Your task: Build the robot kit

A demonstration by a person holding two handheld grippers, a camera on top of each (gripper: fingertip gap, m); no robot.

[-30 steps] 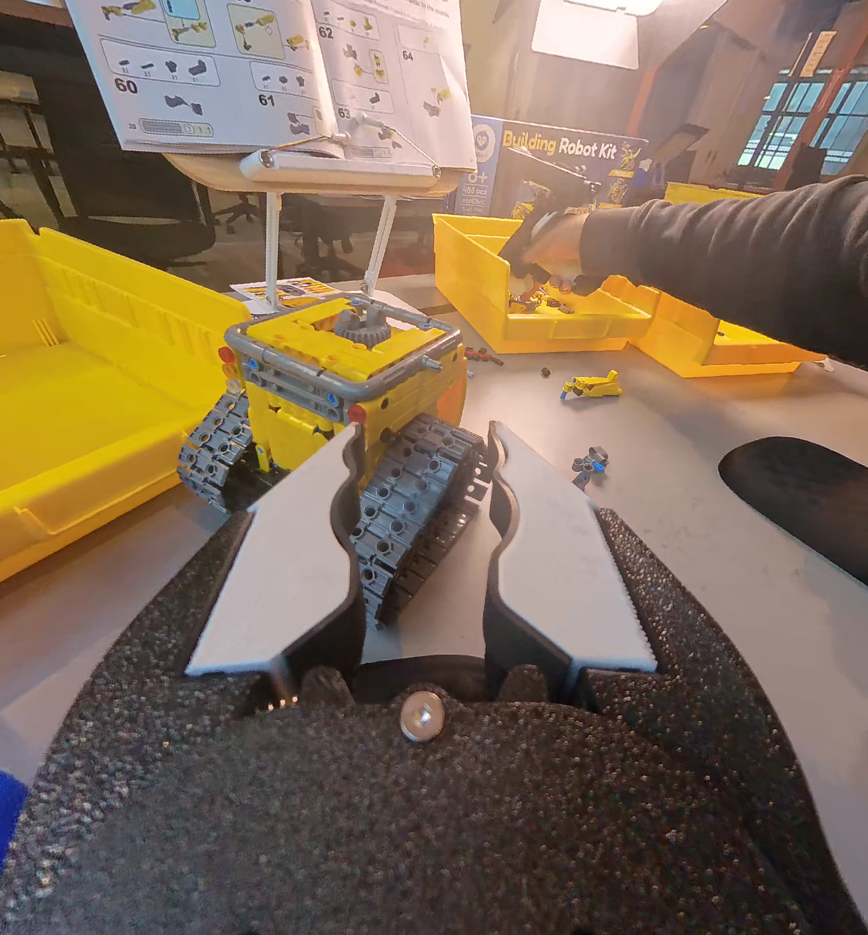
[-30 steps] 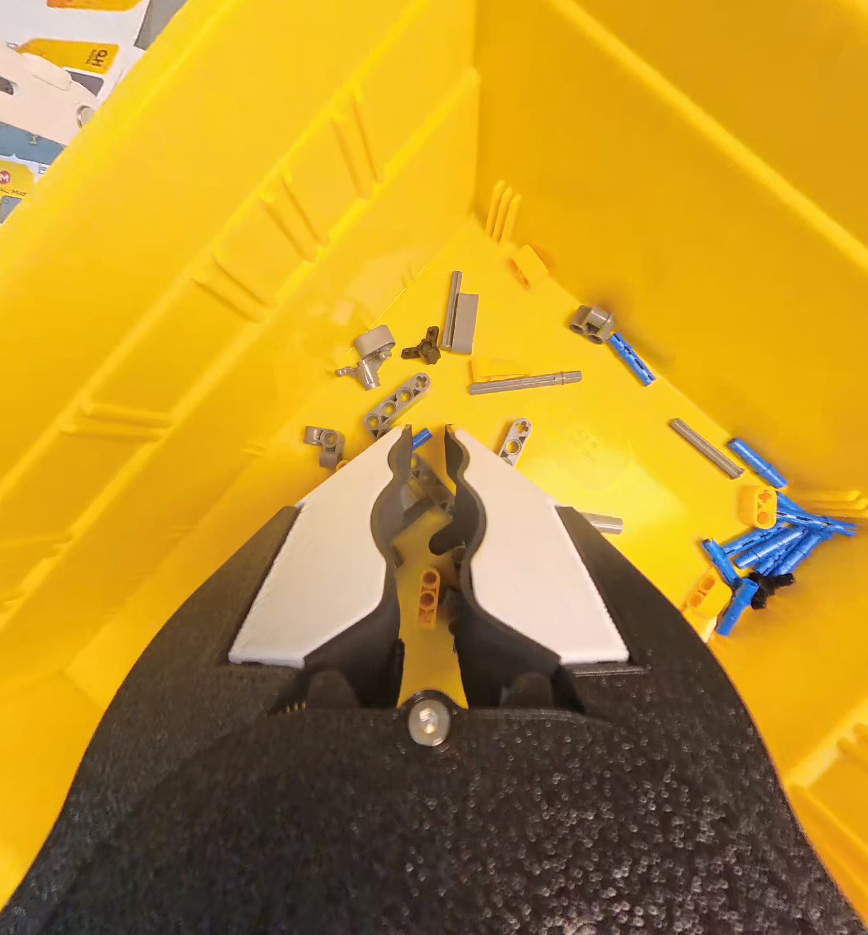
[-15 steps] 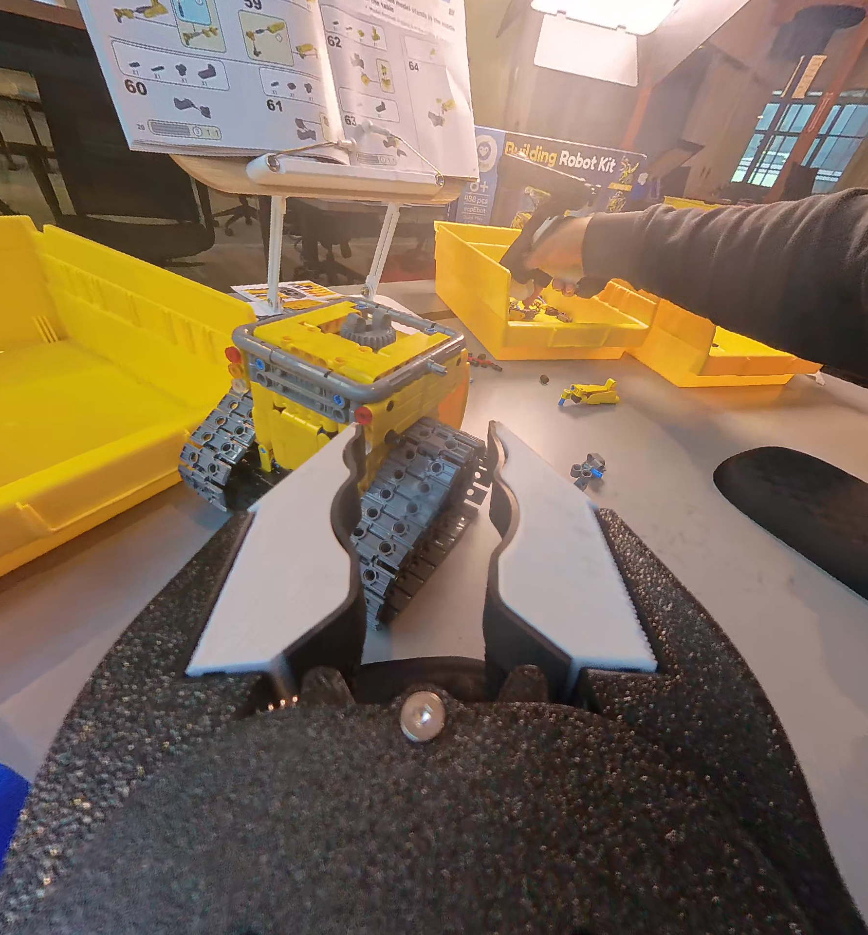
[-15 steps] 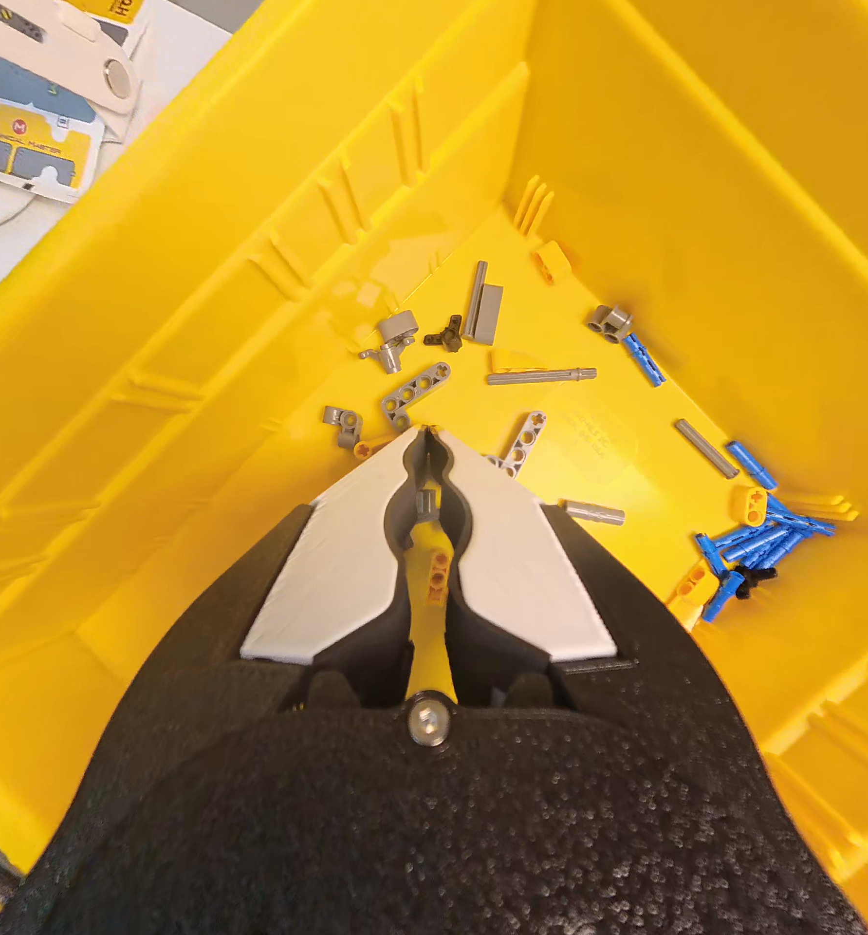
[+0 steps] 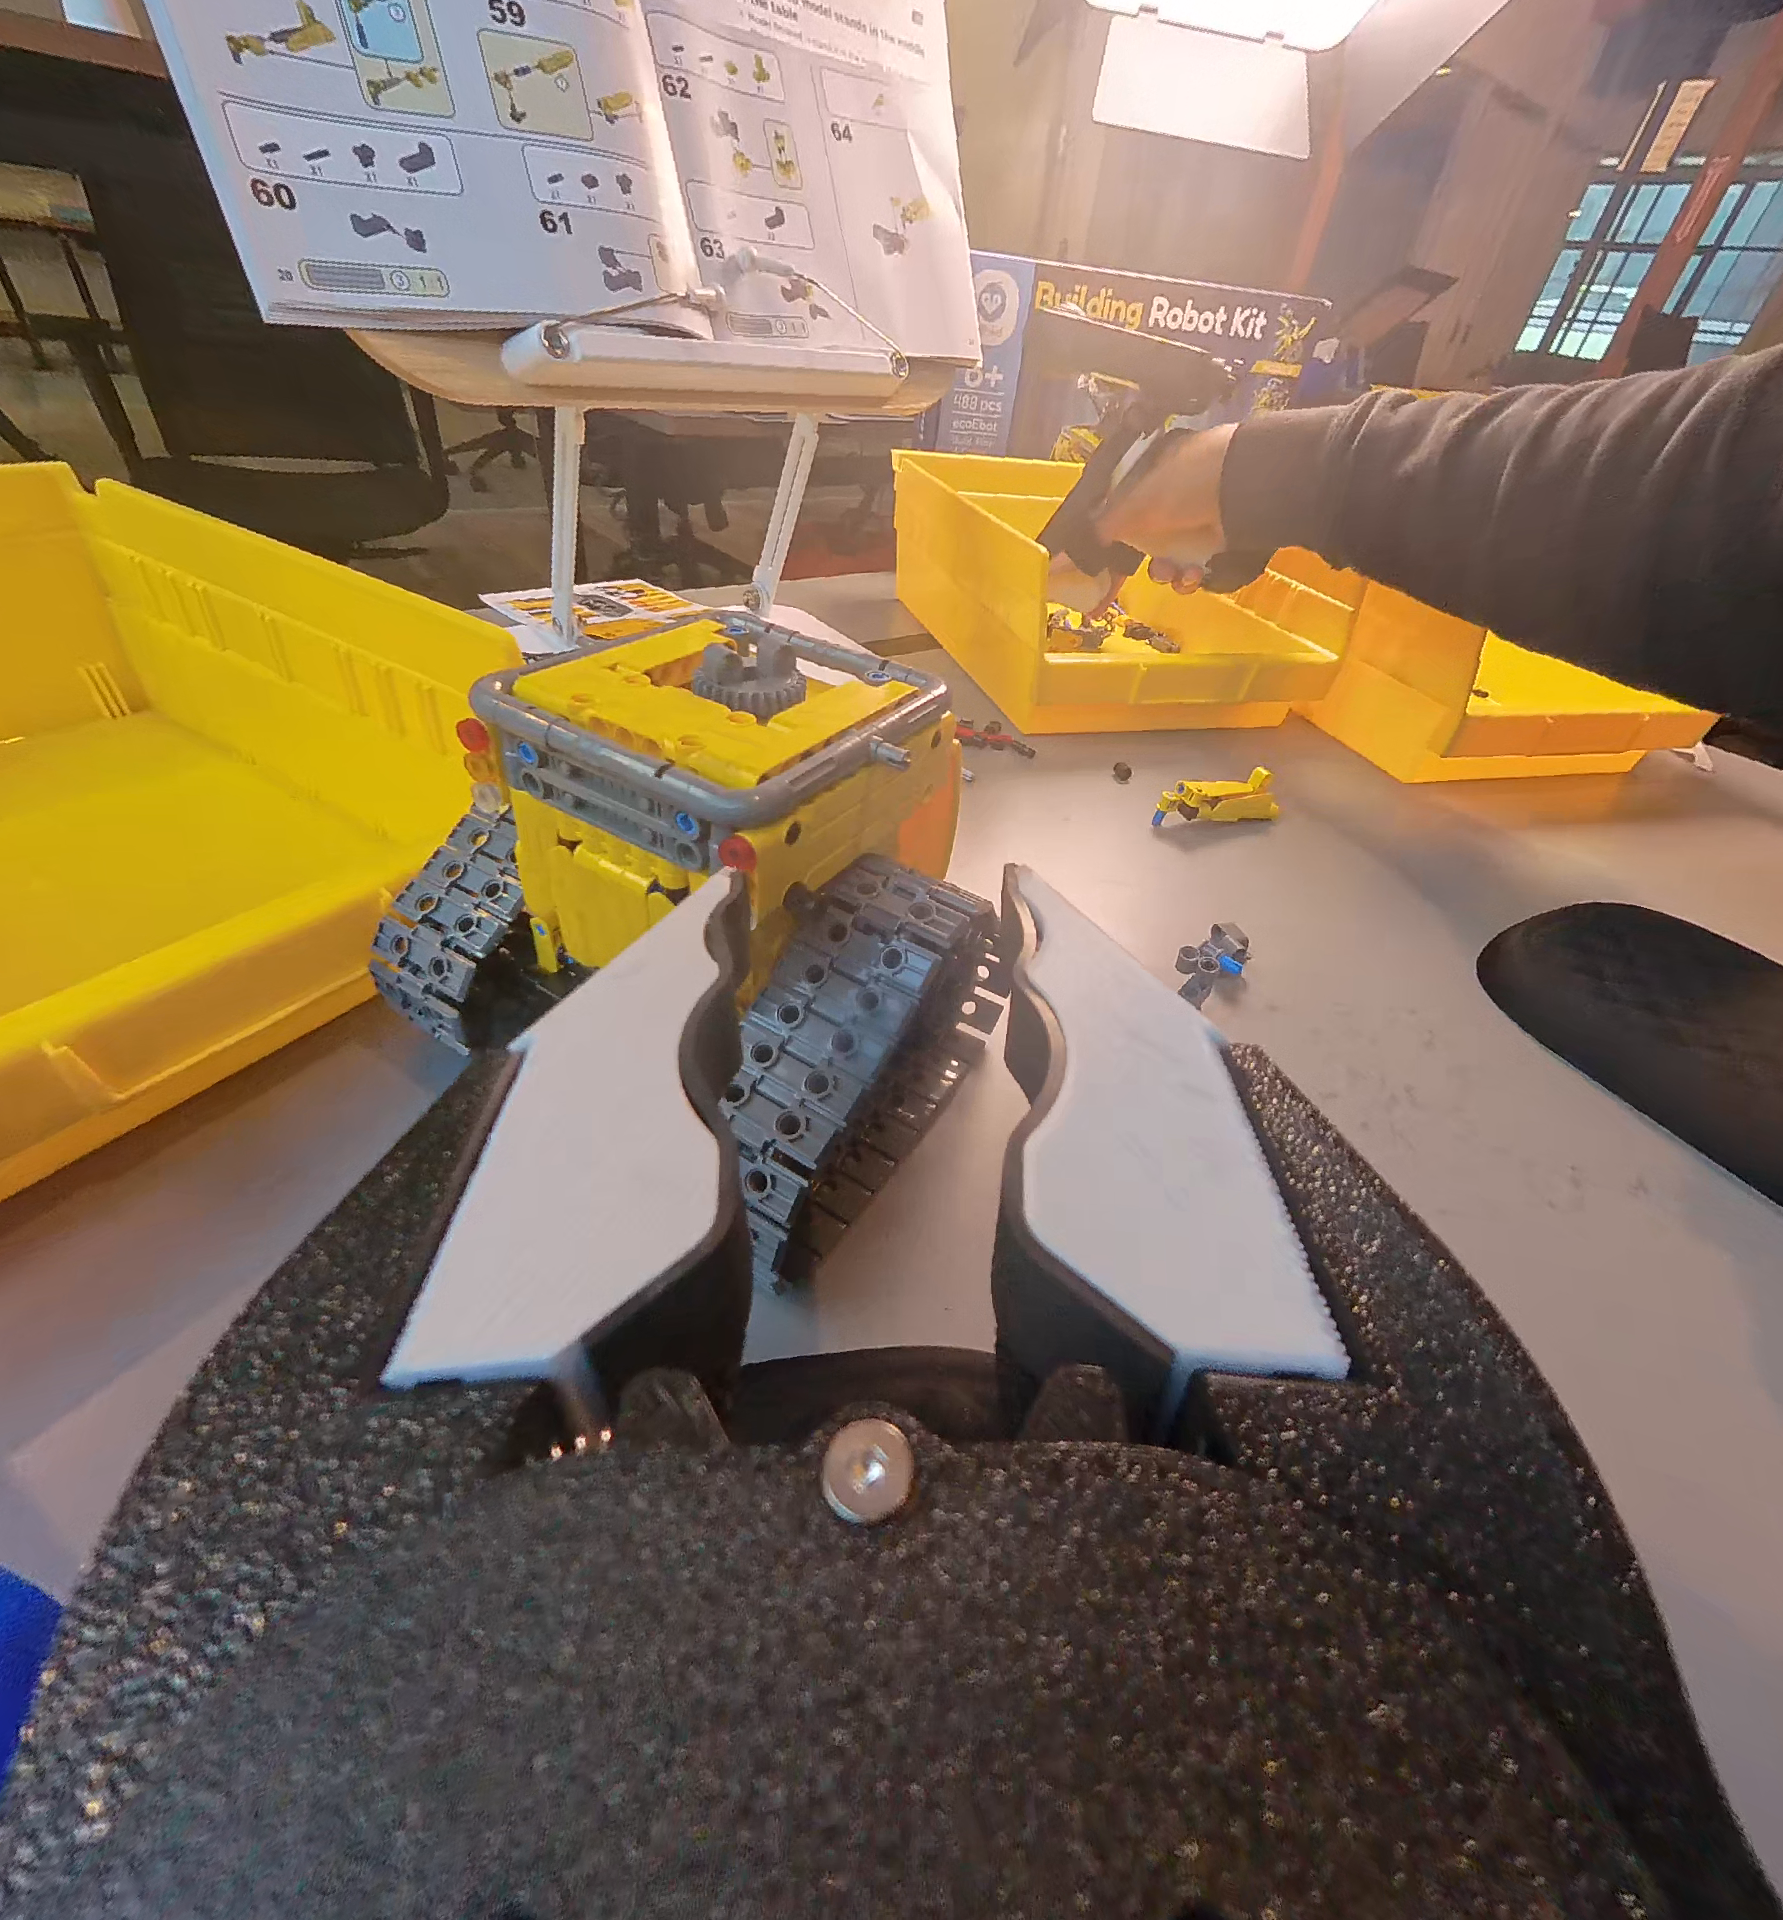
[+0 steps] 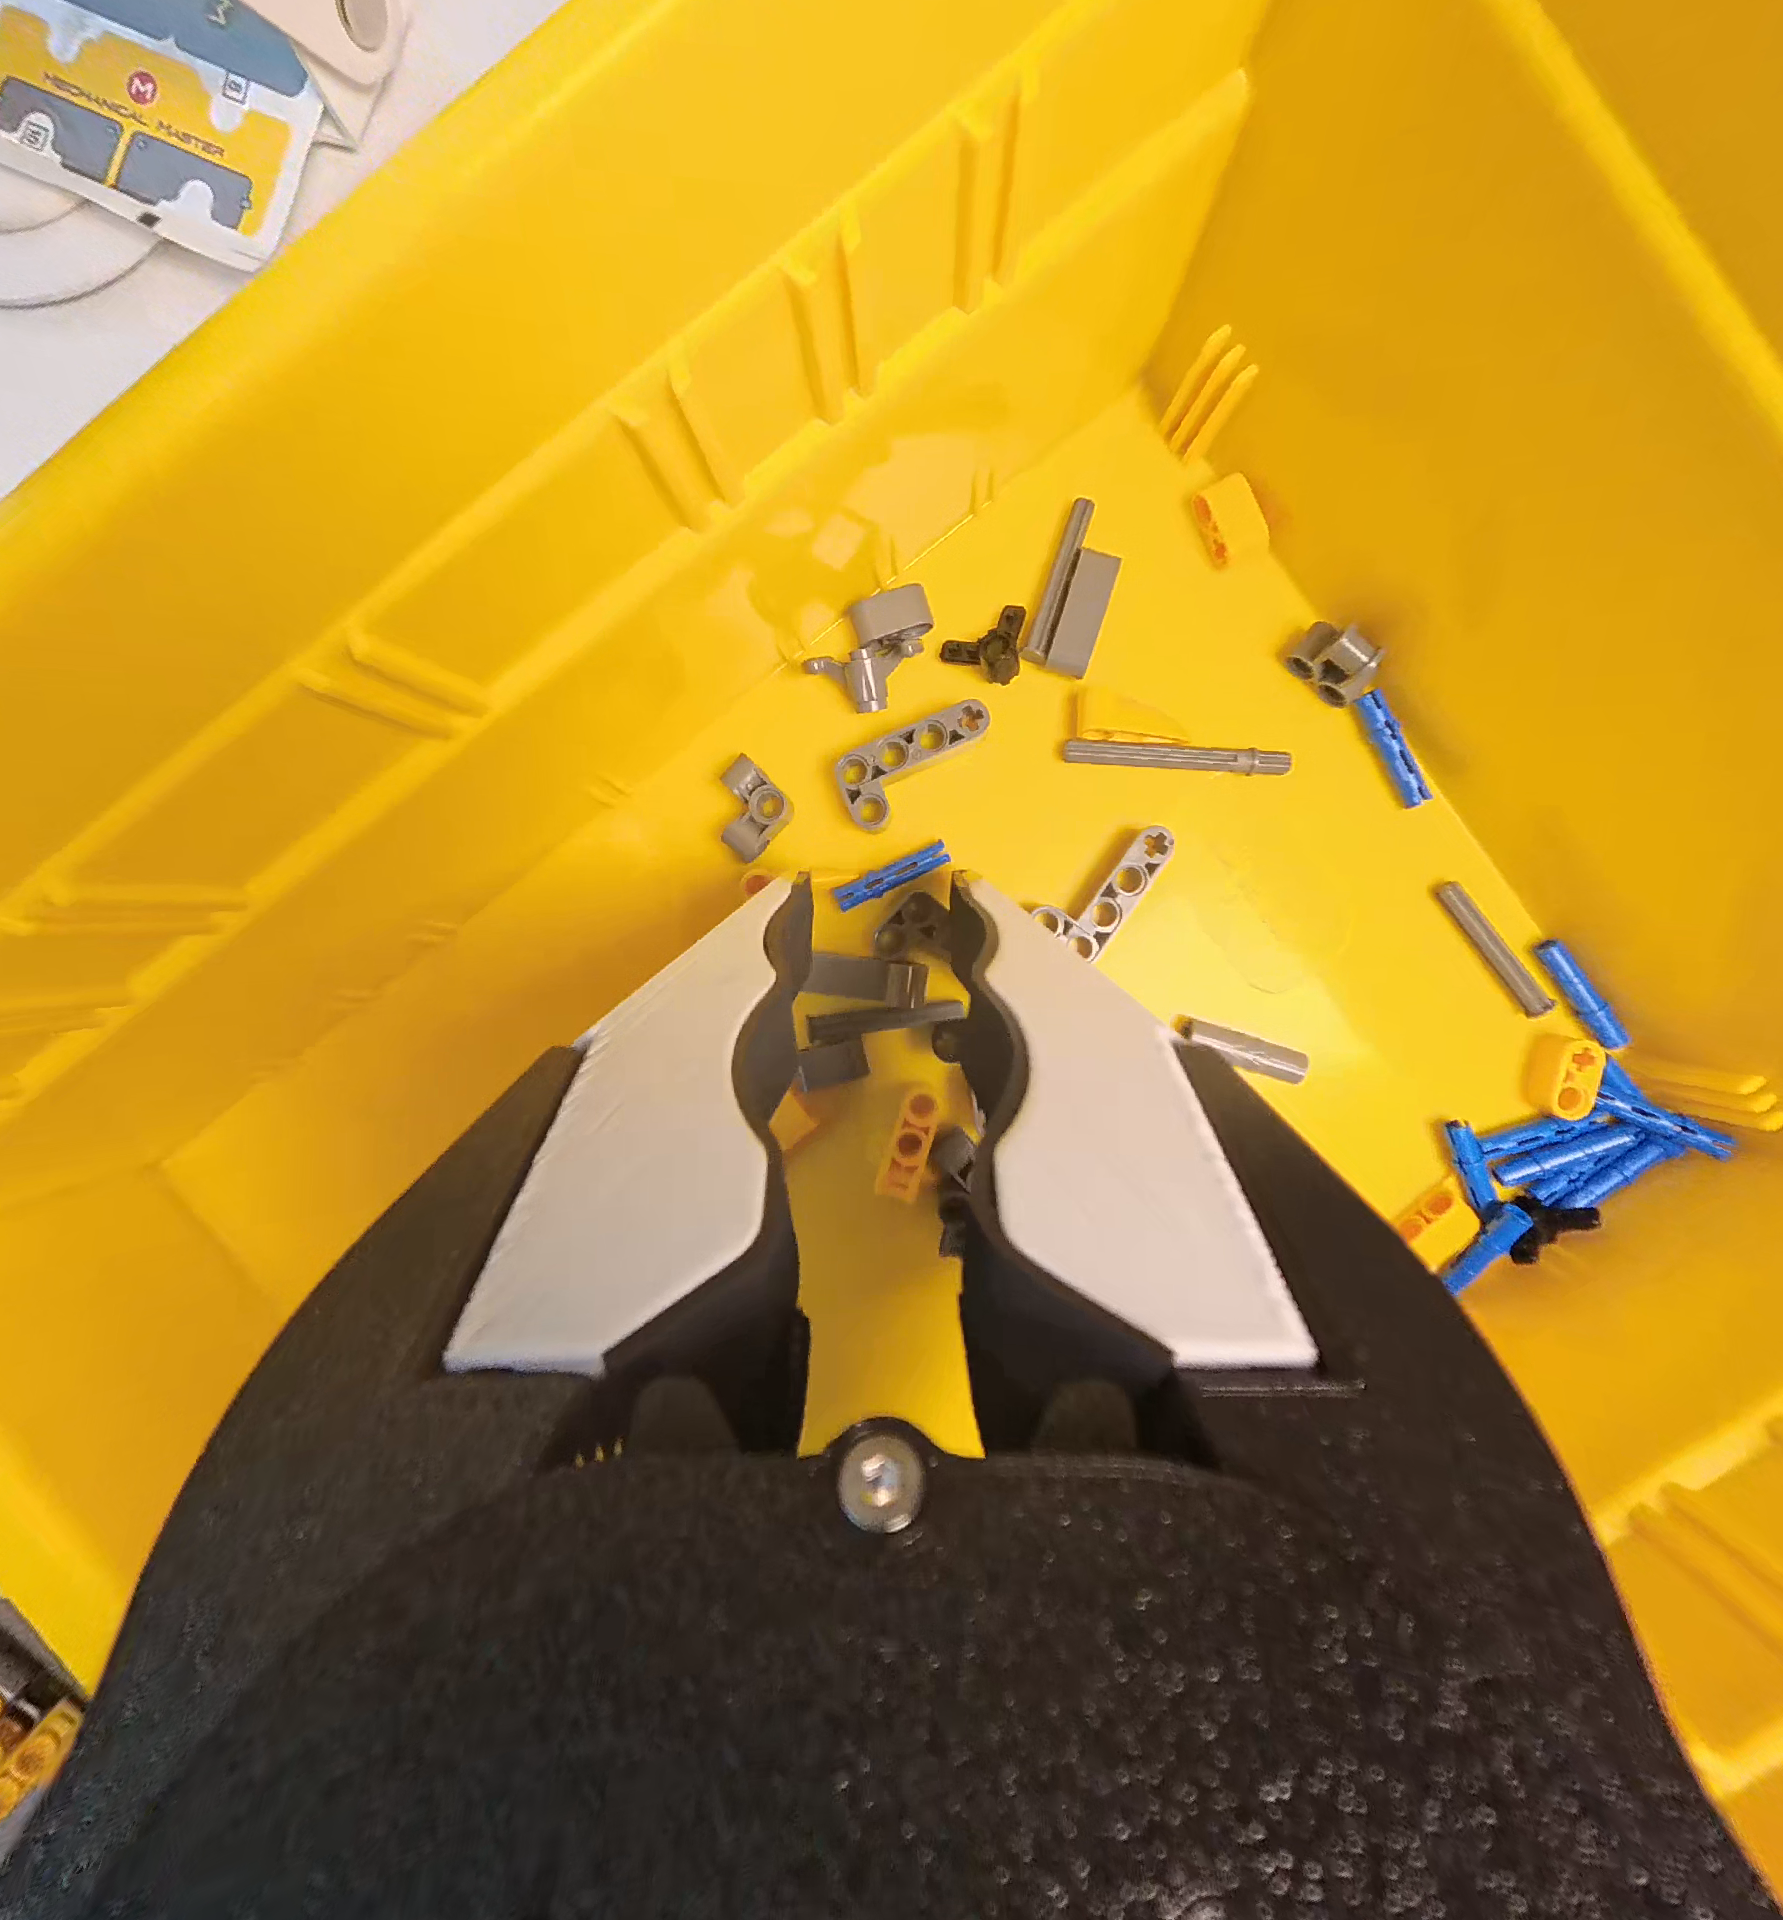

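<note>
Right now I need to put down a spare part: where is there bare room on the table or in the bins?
Free: the grey table between the tracked model and the black pad, and the big yellow bin on the left, which looks bare. Crowded: the parts bin floor around the right tool, and its corner of blue pins.

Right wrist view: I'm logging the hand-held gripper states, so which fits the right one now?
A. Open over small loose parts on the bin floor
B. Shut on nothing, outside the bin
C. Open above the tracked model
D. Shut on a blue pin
A: the right hand-held gripper has its fingers apart, with loose grey parts lying between them on the floor of the yellow bin.
</note>
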